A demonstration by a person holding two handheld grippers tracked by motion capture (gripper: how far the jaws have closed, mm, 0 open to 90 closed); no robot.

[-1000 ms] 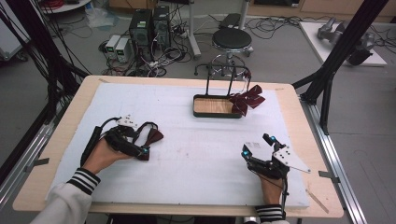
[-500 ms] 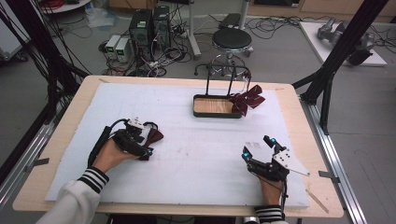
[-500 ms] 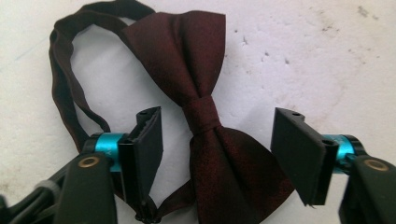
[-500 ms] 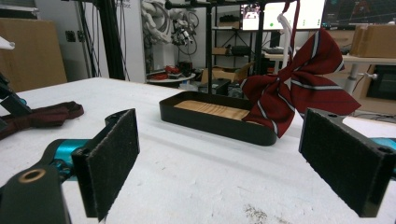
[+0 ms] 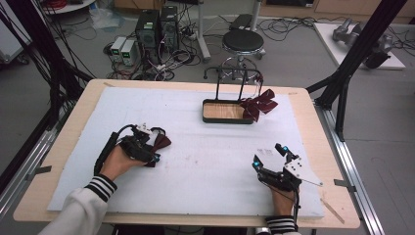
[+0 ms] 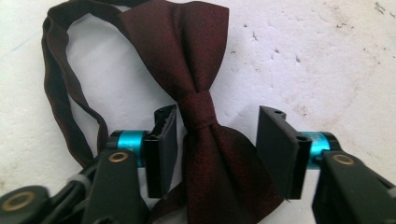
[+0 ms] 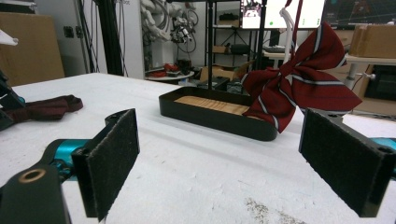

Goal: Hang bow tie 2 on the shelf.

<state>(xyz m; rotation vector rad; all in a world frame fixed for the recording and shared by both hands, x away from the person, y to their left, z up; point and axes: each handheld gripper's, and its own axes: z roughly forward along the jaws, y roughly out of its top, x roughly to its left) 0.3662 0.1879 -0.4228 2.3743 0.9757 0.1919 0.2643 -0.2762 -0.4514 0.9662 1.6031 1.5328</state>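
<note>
tray (image 5: 228, 119) — striped bow tie (image 5: 259, 103) (hanging) at end

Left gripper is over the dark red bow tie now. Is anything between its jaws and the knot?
Nothing visible. The left gripper has its jaws open on either side of the plain dark red bow tie, with the knot in the gap, and the tie's strap loops off to one side on the white foam mat.

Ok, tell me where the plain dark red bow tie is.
The plain dark red bow tie lies flat on the white mat at the table's left in the high view, between the open fingers of the left gripper, its knot nearer one finger.
</note>
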